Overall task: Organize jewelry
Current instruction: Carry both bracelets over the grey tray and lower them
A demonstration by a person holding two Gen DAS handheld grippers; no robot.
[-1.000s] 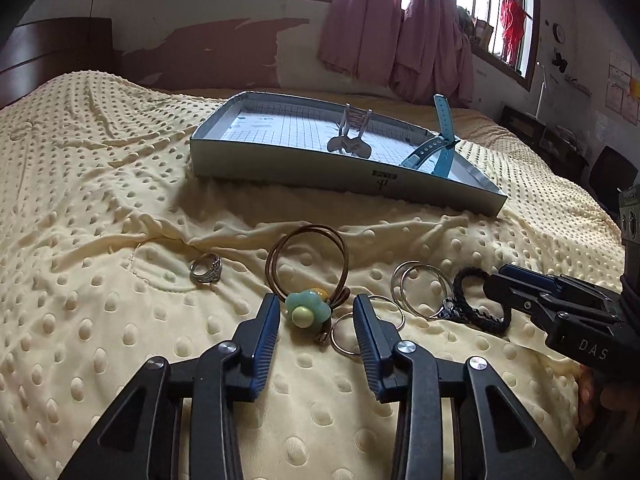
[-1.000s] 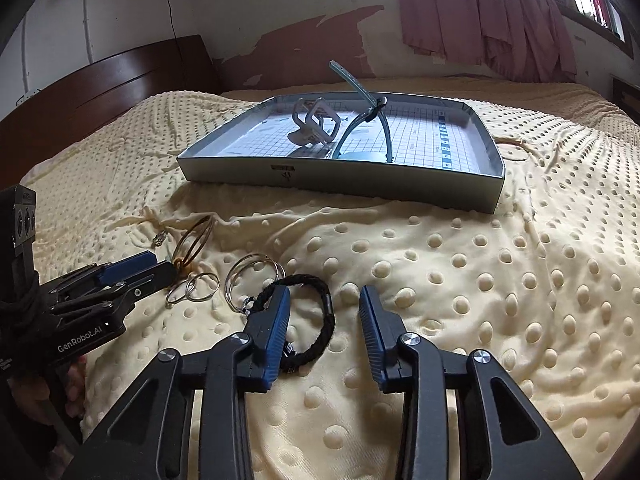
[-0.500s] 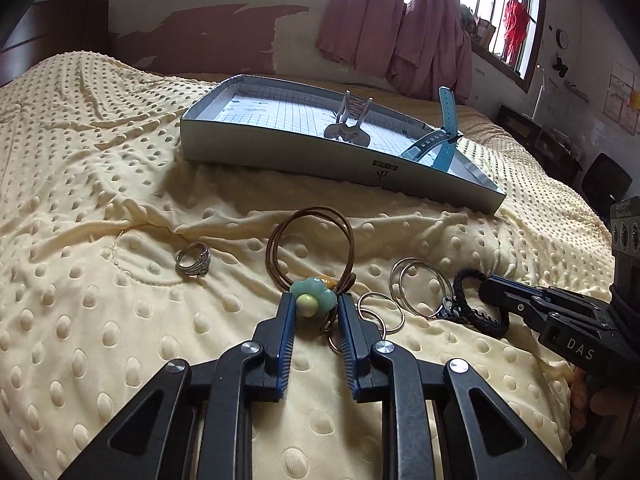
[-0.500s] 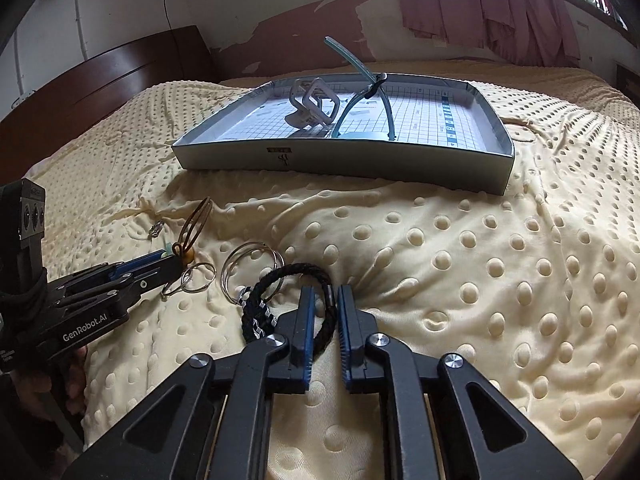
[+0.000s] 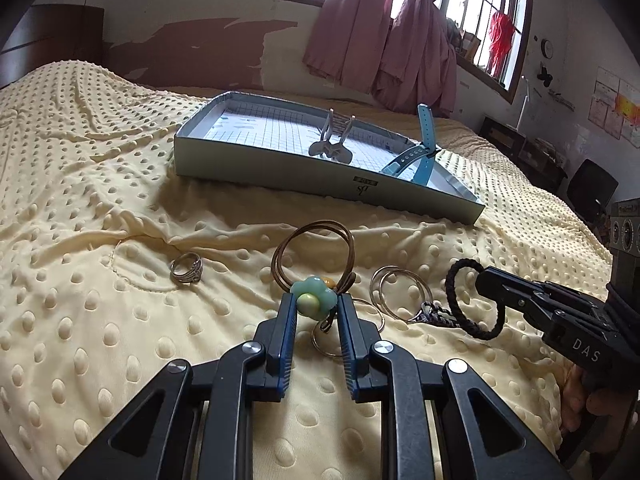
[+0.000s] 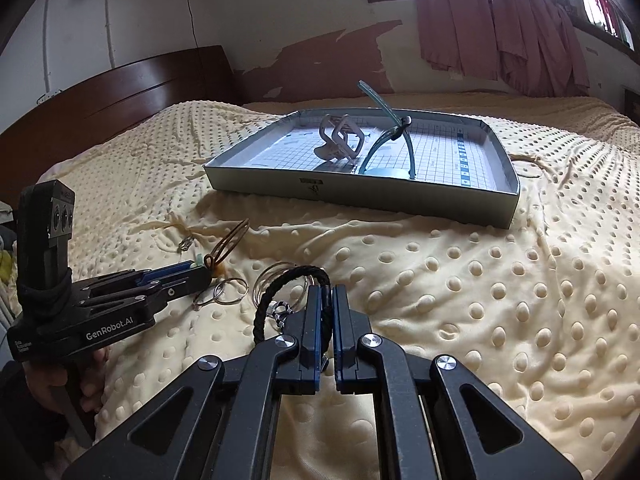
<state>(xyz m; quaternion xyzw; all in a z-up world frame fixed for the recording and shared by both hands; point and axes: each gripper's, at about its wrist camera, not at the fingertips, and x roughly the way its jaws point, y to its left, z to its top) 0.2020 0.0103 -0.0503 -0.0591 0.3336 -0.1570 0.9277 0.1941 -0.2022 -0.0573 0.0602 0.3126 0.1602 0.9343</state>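
The pick-up step is judged to be in hand. The left gripper (image 5: 316, 312) is clamped on the green flower-shaped bead of the brown looped hair tie (image 5: 314, 300), whose loops are raised off the dimpled yellow blanket (image 5: 100, 320). The right gripper (image 6: 327, 300) is pinched narrowly on the black braided cord bracelet (image 6: 280, 292).

Still loose on the blanket are the silver finger ring (image 5: 186, 272) at 10 o'clock of the left gripper, and 2 sets of thin metal hoops (image 5: 400, 292) between the 2 grippers.

Next, a lift and a carry toward 12 o'clock are called for, over the near wall of the shallow grey cardboard tray (image 6: 360, 200). That wall must be cleared. Inside, the blue watch strap (image 6: 384, 136) and the pale clips (image 6: 340, 140) stand upright; bare floor is seen at the tray's right side in the right wrist view.
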